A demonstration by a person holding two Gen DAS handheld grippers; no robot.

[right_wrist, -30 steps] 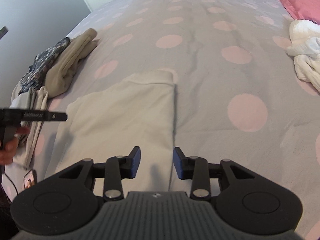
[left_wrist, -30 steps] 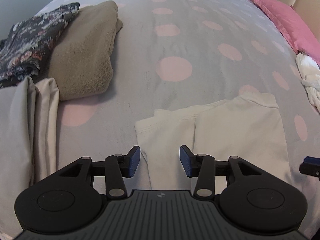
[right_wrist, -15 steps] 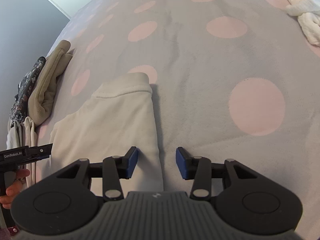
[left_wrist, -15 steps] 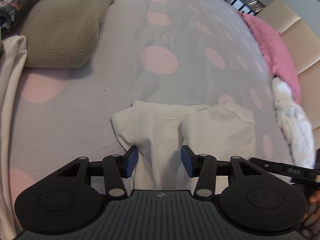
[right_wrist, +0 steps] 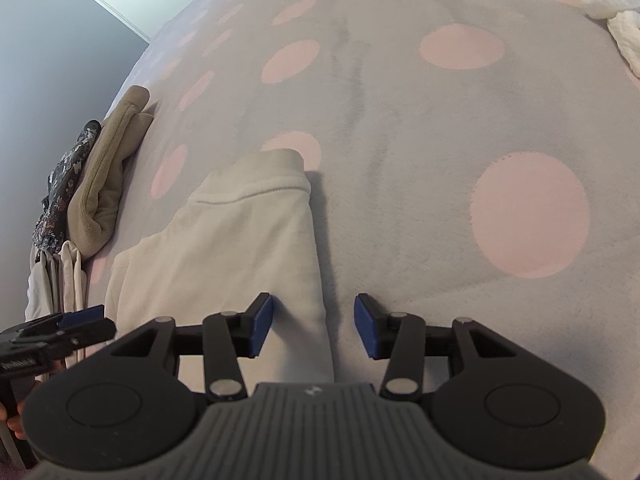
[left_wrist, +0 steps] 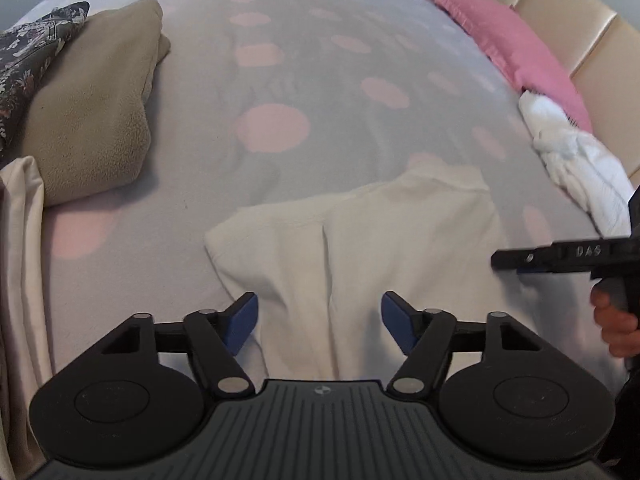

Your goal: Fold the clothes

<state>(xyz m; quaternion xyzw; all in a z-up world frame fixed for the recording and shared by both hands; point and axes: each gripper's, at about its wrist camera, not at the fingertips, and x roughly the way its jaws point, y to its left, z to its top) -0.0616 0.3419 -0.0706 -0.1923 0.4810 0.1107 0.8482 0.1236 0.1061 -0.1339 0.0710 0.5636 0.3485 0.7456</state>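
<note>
cream garment [left_wrist: 376, 248], partly folded, flat on the bed [left_wrist: 320, 80], near edge, under both tools; a lengthwise fold seam runs down its middle in the left wrist view, and its collar end points toward 12 o'clock.
left tool [left_wrist: 319, 326]: blue pads spread wide, held just over the garment's near portion, nothing between them.
right tool [right_wrist: 315, 330]: pads also wide apart, straddling the garment's right edge; the left pad sits over cloth, the right pad over bare cover; nothing gripped. contact with the fabric cannot be told in either view.
bed cover: grey with pink dots.
olive fleece [left_wrist: 92, 112], folded, at 10 o'clock in the left view, touching a dark floral garment [left_wrist: 28, 52] at the far left.
beige cloth [left_wrist: 20, 264], at 9 o'clock, along the bed edge.
white crumpled garment [left_wrist: 576, 160], at 2 o'clock, just beside a pink pillow [left_wrist: 520, 52] against the padded headboard [left_wrist: 560, 20].
</note>
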